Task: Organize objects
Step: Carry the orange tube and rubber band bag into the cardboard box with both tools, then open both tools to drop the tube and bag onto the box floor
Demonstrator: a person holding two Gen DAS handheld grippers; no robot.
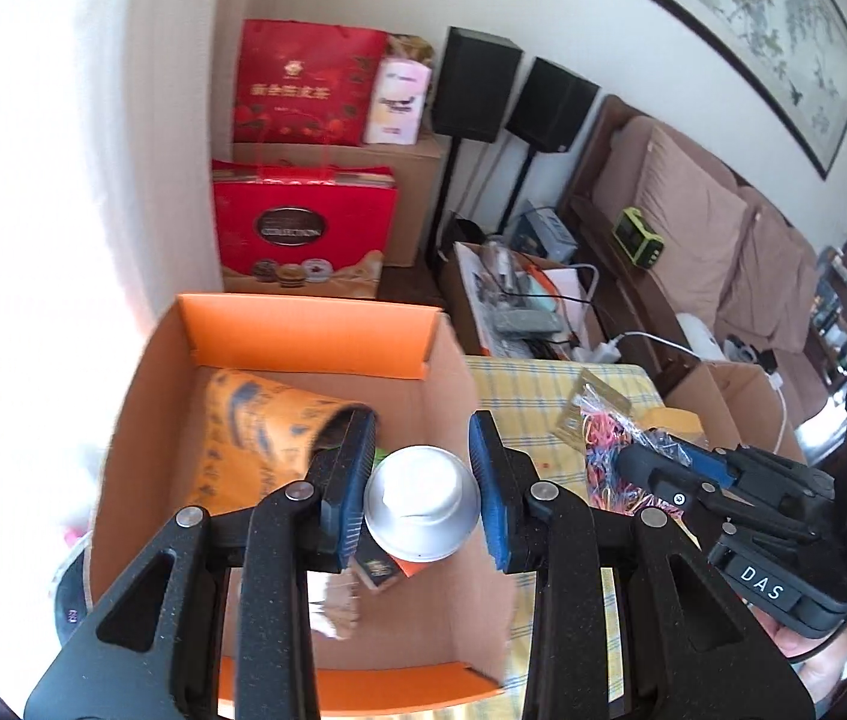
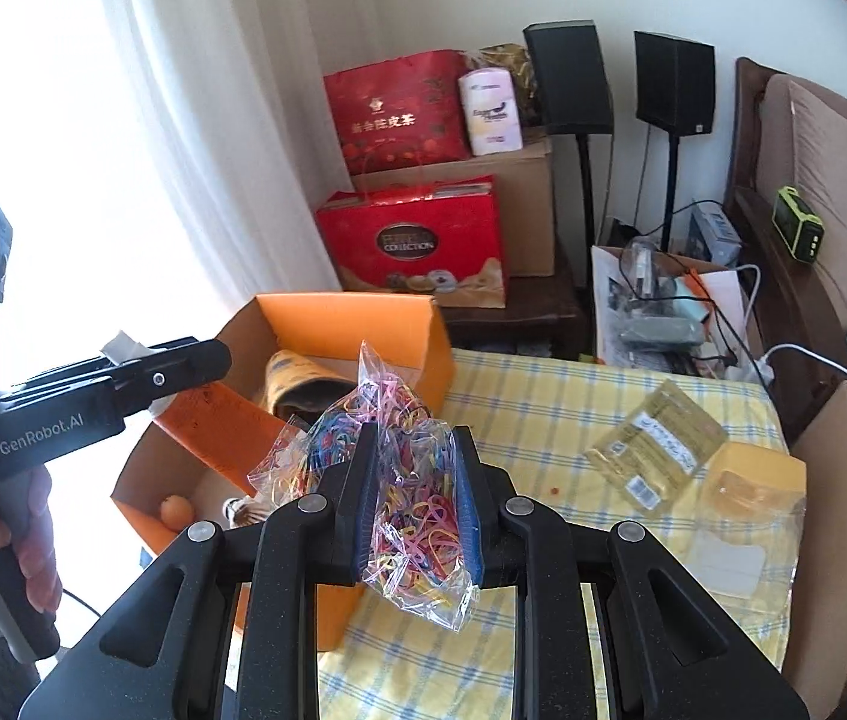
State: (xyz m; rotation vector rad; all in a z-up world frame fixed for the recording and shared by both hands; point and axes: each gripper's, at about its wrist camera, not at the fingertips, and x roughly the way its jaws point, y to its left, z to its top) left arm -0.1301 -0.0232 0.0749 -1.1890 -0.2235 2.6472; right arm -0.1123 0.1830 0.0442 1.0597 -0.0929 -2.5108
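Two claws above an open orange cardboard box, one gripping a round can, one a bag of rubber bands.

Left wrist view: the left claw (image 1: 422, 483) has its blue pads closed against a round silver-topped can (image 1: 421, 504), held above the orange-lined cardboard box (image 1: 309, 330); an orange printed tube (image 1: 255, 426) lies in the box behind the left pad, and the right claw (image 1: 642, 462) is off to the right. Right wrist view: the right claw (image 2: 414, 501) pinches a clear plastic bag of coloured rubber bands (image 2: 405, 480) nearly closed, over the yellow checked table (image 2: 543, 408); the box sits just left, a gold foil packet (image 2: 657, 447) to the right.
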